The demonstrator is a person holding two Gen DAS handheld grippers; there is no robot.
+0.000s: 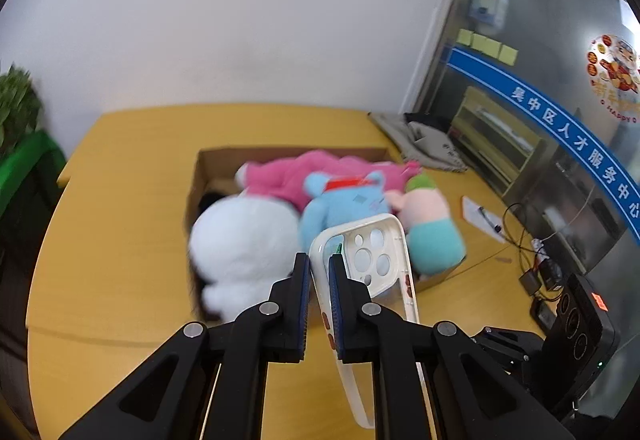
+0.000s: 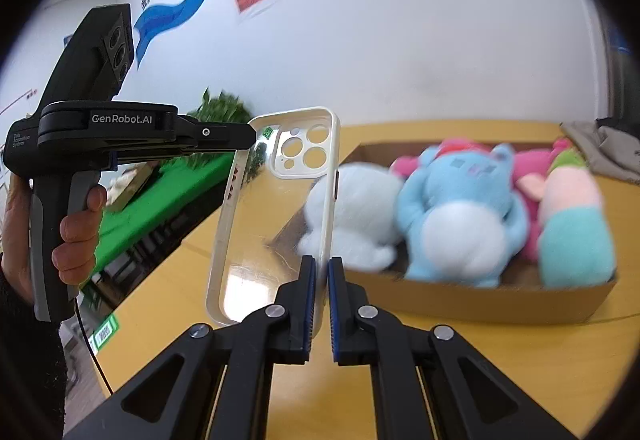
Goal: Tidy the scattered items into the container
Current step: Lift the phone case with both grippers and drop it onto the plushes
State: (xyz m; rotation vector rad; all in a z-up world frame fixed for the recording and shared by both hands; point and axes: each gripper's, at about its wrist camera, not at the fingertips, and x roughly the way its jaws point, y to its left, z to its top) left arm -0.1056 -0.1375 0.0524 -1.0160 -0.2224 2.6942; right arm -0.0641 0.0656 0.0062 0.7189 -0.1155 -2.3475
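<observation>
Yellow table (image 1: 120, 200): both grippers, left (image 1: 319, 272) and right (image 2: 322, 276), clamp one clear phone case (image 2: 276, 200) above a toy-filled box (image 2: 480, 304).

The black plastic left hand-held gripper (image 2: 256, 138) has blue-edged fingers, silver screws, "GenRobot.AI" lettering and a dark fuzzy sleeve (image 2: 28, 352) behind.

Clear white-rimmed phone case (image 2: 276, 208) upright, aloft beside toy-filled cardboard box (image 2: 480, 304)
</observation>
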